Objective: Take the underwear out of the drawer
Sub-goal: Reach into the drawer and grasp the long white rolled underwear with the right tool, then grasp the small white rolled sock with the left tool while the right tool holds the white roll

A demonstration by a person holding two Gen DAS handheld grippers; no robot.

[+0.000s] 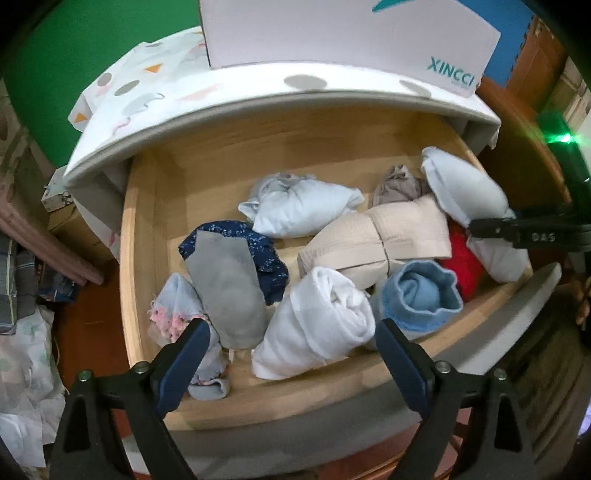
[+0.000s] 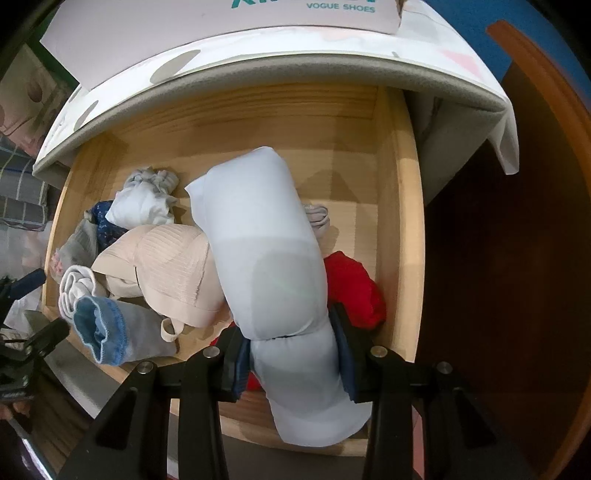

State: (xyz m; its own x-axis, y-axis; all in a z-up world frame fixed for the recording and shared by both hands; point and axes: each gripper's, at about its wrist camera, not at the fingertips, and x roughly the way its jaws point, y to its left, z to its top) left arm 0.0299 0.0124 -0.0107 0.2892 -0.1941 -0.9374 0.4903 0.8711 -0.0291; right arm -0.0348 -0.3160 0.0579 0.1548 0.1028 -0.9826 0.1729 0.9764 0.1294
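The right gripper [image 2: 291,354], pointing steeply down, has its jaws clamped on a pale blue rolled underwear piece [image 2: 269,254] at the right end of the open wooden drawer [image 2: 402,221], beside a red garment [image 2: 354,288]. The left gripper [image 1: 291,343] stands wide open and empty above the white roll [image 1: 317,325] near the drawer's front edge. Behind the drawer, a patterned cloth [image 1: 155,92] covers the cabinet top under a white shoe box [image 1: 332,33], against a green wall [image 1: 74,48].
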